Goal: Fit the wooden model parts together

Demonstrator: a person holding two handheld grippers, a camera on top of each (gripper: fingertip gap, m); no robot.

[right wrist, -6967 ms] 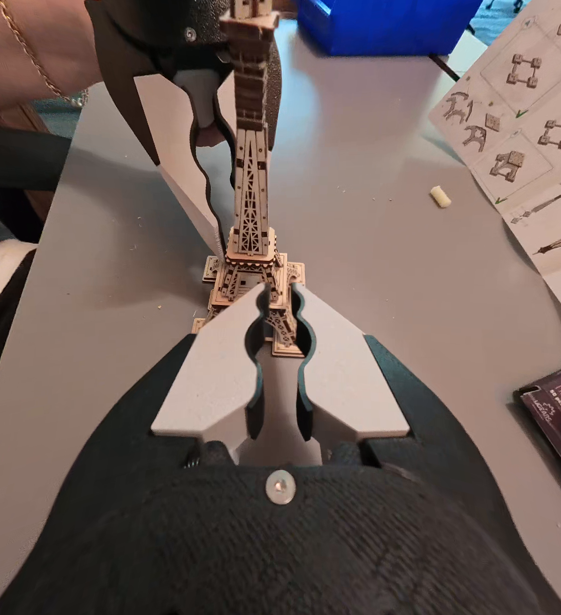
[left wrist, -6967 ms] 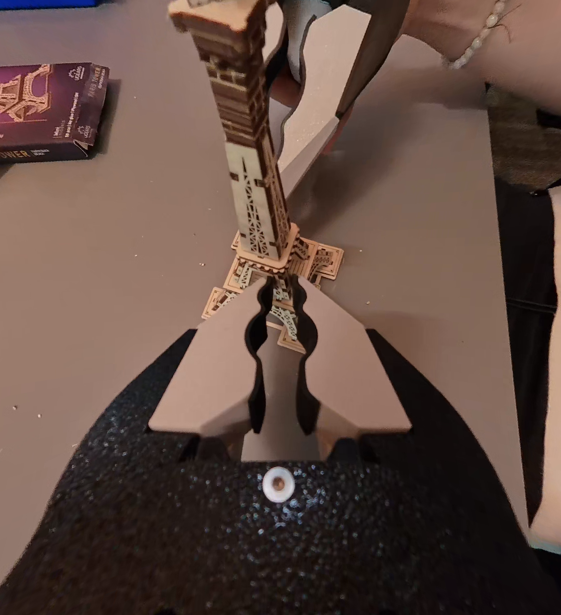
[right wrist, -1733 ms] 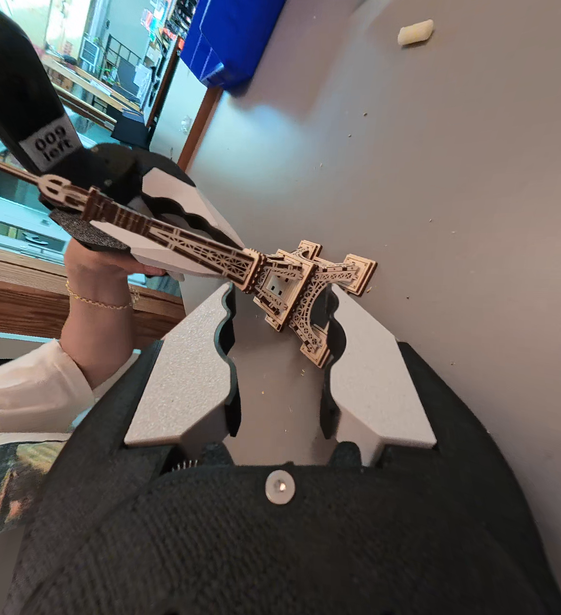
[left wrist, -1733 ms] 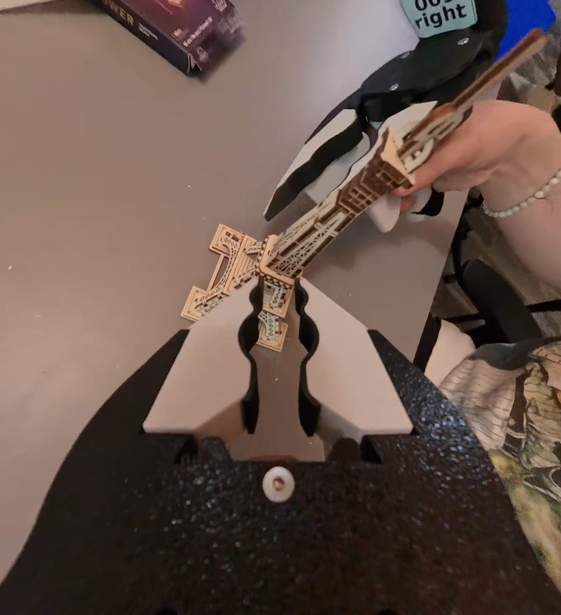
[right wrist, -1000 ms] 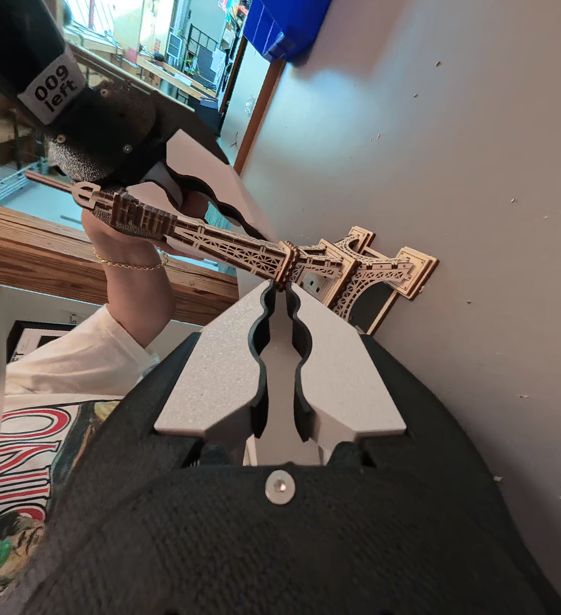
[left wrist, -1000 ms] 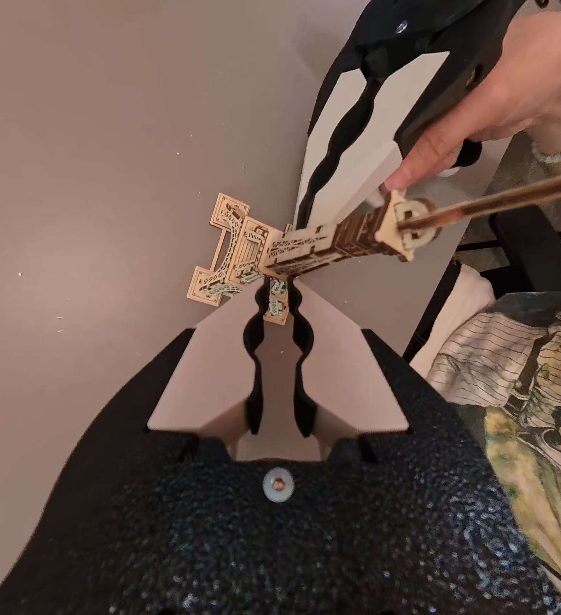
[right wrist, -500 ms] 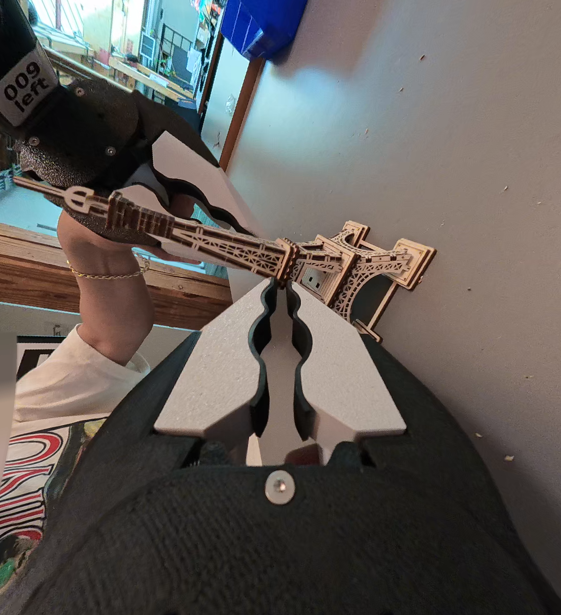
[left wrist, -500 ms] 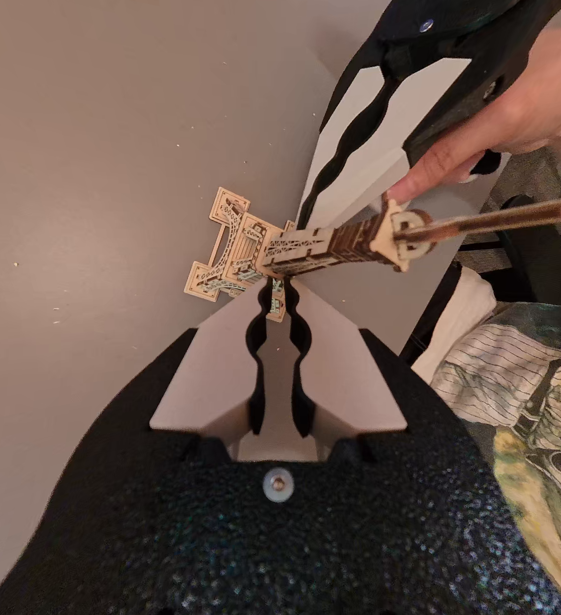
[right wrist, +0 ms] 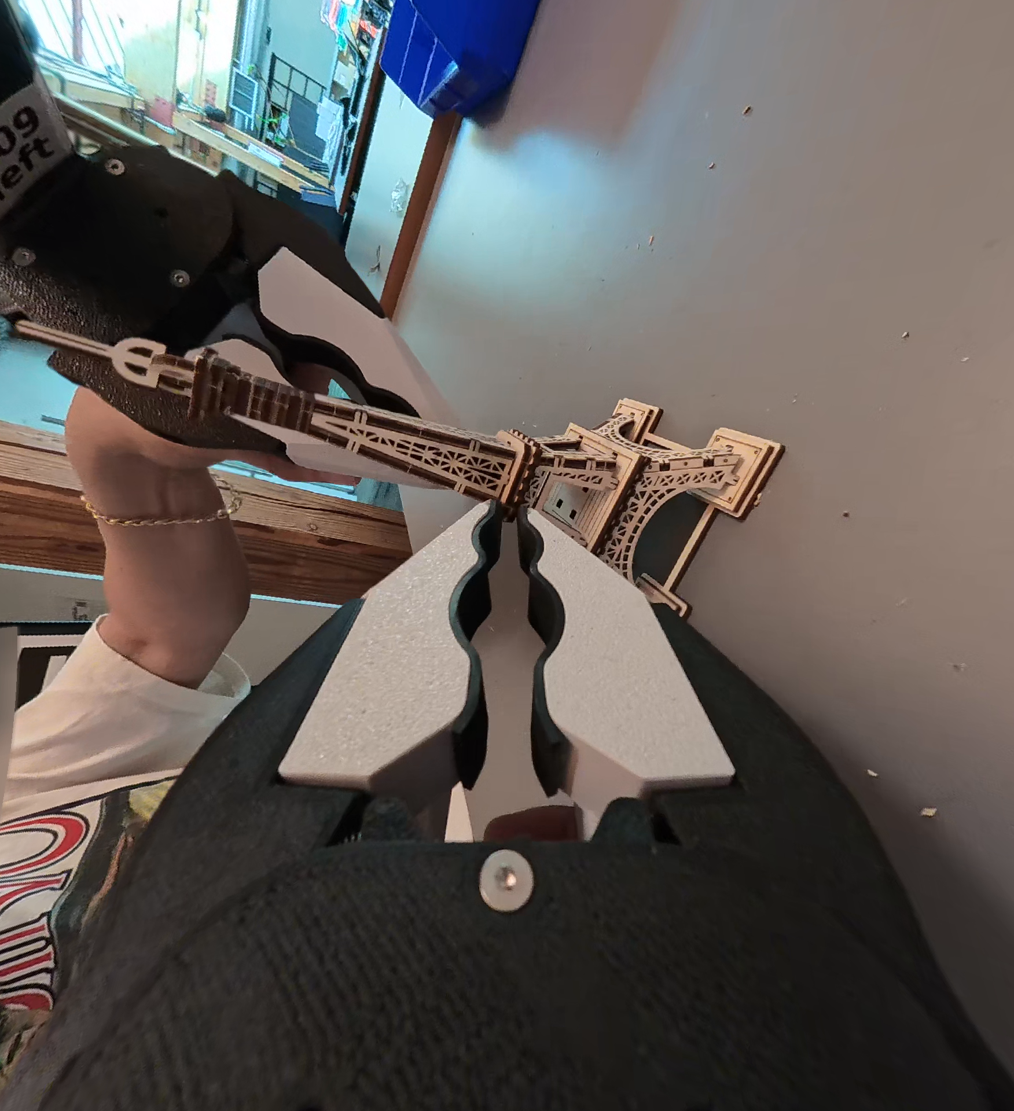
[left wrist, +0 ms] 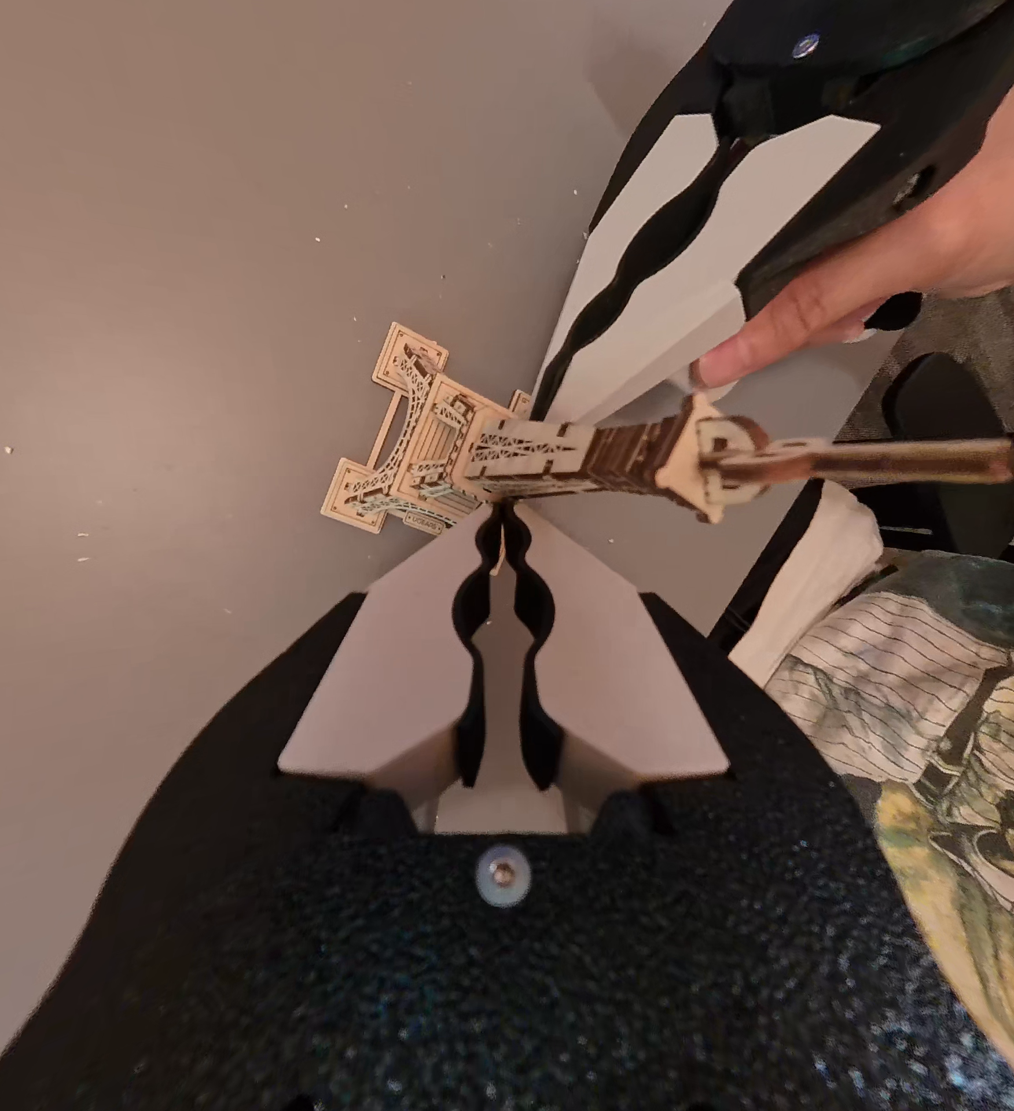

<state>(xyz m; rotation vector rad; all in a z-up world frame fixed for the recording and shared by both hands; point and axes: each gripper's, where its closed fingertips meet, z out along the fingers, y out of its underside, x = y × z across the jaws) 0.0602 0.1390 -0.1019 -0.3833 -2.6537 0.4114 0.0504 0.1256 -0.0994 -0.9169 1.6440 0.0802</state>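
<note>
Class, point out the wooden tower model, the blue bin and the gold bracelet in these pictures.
wooden tower model [right wrist: 414, 451]: right wrist view, on its lattice shaft.
blue bin [right wrist: 450, 48]: right wrist view, on its side wall.
gold bracelet [right wrist: 156, 518]: right wrist view, on the chain across the wrist.

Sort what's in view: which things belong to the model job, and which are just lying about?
Job: wooden tower; left tool; right tool.
Lying about: blue bin; wood crumbs on the grey table.
</note>
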